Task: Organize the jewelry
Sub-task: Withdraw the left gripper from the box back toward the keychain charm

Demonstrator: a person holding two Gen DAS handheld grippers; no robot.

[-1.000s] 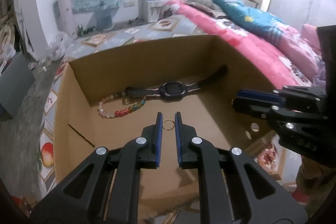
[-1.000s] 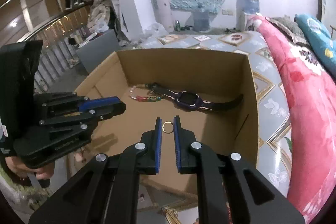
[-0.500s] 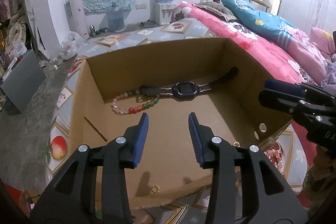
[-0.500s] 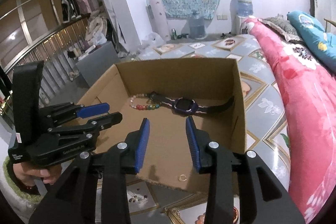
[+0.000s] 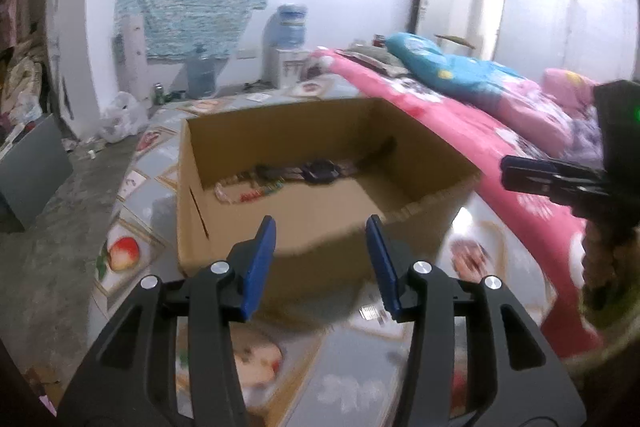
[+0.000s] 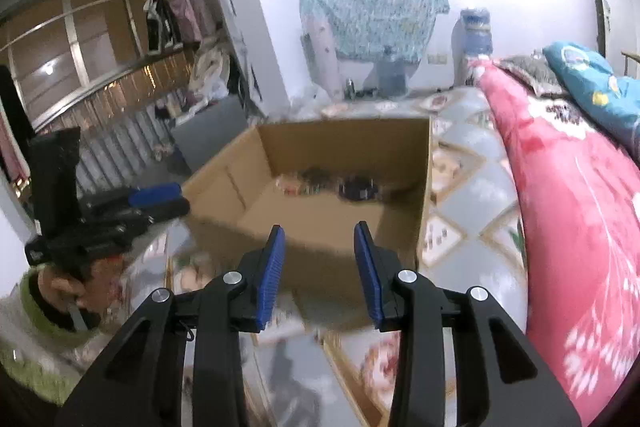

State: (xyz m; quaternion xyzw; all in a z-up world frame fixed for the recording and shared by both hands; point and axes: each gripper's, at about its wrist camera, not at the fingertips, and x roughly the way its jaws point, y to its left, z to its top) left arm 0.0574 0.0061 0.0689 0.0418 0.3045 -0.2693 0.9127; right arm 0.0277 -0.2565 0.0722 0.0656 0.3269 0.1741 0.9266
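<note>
An open cardboard box (image 5: 224,227) sits on the patterned floor, and both views are blurred. At its far wall lie a dark watch (image 5: 320,171) and a coloured bead bracelet (image 5: 248,193). My left gripper (image 5: 320,223) hangs before the near wall with its jaws opening and nothing between them. In the right wrist view the box (image 6: 424,187) holds the watch (image 6: 358,187) and beads (image 6: 292,187). My right gripper (image 6: 319,229) is open and empty, short of the near edge. The left gripper (image 6: 180,197) shows at the left. No ring is visible.
A bed with a pink blanket (image 5: 500,147) runs along the right of the box. A grey panel (image 5: 28,167) leans at the left. A water dispenser (image 5: 290,43) and bottles stand by the far wall. A hand in a green sleeve (image 6: 52,291) holds the left gripper.
Both grippers opened and each let a small ring fall into the box. Both then drew back from over the box to outside its near wall, and the rings are out of sight.
</note>
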